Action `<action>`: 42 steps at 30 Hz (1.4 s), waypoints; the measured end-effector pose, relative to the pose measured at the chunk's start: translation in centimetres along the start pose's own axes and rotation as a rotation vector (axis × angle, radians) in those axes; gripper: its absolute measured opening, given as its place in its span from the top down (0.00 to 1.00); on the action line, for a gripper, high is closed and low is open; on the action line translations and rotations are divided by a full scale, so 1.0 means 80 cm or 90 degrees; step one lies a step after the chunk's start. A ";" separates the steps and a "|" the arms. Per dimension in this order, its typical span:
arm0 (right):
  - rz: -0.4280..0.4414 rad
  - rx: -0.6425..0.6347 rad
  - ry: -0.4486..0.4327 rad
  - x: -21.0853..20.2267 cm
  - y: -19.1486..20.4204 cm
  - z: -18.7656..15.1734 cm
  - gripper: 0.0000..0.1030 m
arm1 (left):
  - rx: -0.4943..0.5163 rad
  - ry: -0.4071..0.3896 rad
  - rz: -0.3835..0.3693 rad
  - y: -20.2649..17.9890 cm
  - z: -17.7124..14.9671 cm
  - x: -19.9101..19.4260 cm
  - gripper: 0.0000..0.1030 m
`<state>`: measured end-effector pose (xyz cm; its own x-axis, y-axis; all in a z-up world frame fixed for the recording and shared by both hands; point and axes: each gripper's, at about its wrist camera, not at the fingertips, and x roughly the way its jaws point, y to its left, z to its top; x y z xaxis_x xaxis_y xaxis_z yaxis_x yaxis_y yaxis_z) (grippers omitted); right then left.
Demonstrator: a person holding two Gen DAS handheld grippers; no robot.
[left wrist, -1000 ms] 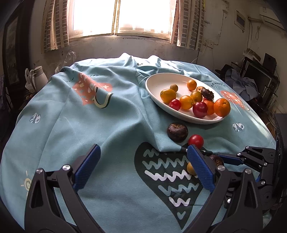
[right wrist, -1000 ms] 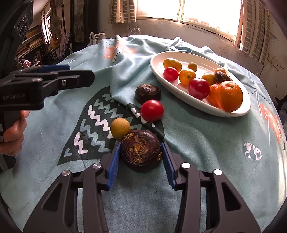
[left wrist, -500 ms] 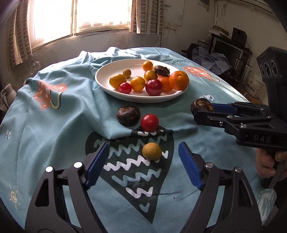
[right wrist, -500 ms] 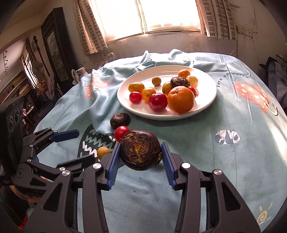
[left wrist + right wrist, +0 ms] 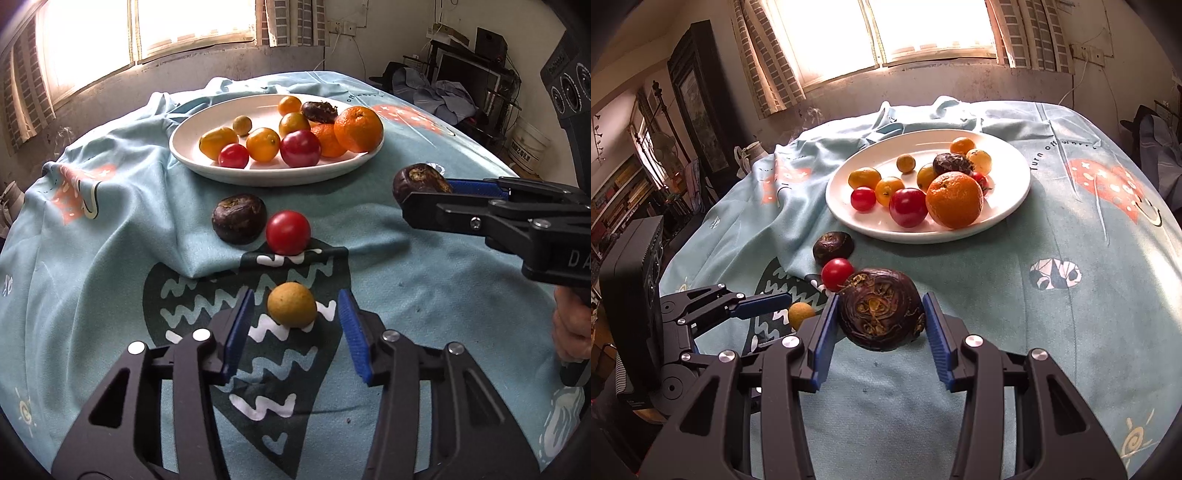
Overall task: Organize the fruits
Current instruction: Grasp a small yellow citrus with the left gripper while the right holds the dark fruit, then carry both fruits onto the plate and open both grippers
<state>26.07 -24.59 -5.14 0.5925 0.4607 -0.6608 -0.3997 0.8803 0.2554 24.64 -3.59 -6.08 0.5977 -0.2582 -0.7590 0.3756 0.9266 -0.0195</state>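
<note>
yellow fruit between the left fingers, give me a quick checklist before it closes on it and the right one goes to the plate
1. Left gripper open and straddling the yellow fruit: ok, a gap shows on each side.
2. Yellow fruit clear of its neighbours: ok, the red tomato sits apart, farther back.
3. Right gripper has a firm hold on the dark fruit: ok, both pads press its sides and it is lifted off the cloth.
4. Free spot on the white plate: ok, its right part is bare.
5. Cloth flat under the yellow fruit: ok, the fold lies farther back by the loose dark fruit.
6. Fingertips low enough to grip: cannot tell.
</note>
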 end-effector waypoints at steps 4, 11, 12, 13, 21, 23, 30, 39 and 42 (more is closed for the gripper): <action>0.001 -0.001 -0.001 -0.002 0.001 0.000 0.56 | -0.001 0.012 0.003 -0.002 -0.001 0.005 0.62; 0.000 -0.002 0.000 -0.002 0.000 0.000 0.56 | 0.006 0.019 0.009 -0.004 -0.002 0.010 0.66; -0.001 -0.001 -0.001 -0.002 0.000 0.000 0.56 | 0.006 0.018 0.011 -0.004 -0.002 0.010 0.67; -0.003 -0.001 -0.001 -0.002 0.000 0.001 0.56 | 0.006 0.017 0.014 -0.004 -0.002 0.010 0.70; -0.005 -0.003 -0.001 0.000 -0.001 -0.001 0.56 | 0.000 0.013 0.016 -0.003 -0.001 0.006 0.73; 0.002 -0.006 -0.003 -0.001 0.000 -0.002 0.56 | -0.003 0.006 0.017 -0.003 0.001 0.001 0.73; 0.072 0.018 -0.035 -0.022 0.000 0.019 0.56 | -0.011 -0.039 0.006 0.011 0.036 -0.041 0.73; 0.007 0.077 -0.139 -0.019 -0.051 0.123 0.56 | -0.042 -0.095 0.046 0.051 0.166 -0.027 0.73; -0.023 0.065 -0.134 0.012 -0.066 0.145 0.56 | -0.052 -0.071 0.054 0.062 0.196 0.017 0.73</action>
<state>36.82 -27.50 1.06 0.7425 0.4329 -0.5111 -0.3098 0.8985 0.3110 38.42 -3.61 3.02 0.7019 -0.2026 -0.6828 0.2641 0.9644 -0.0147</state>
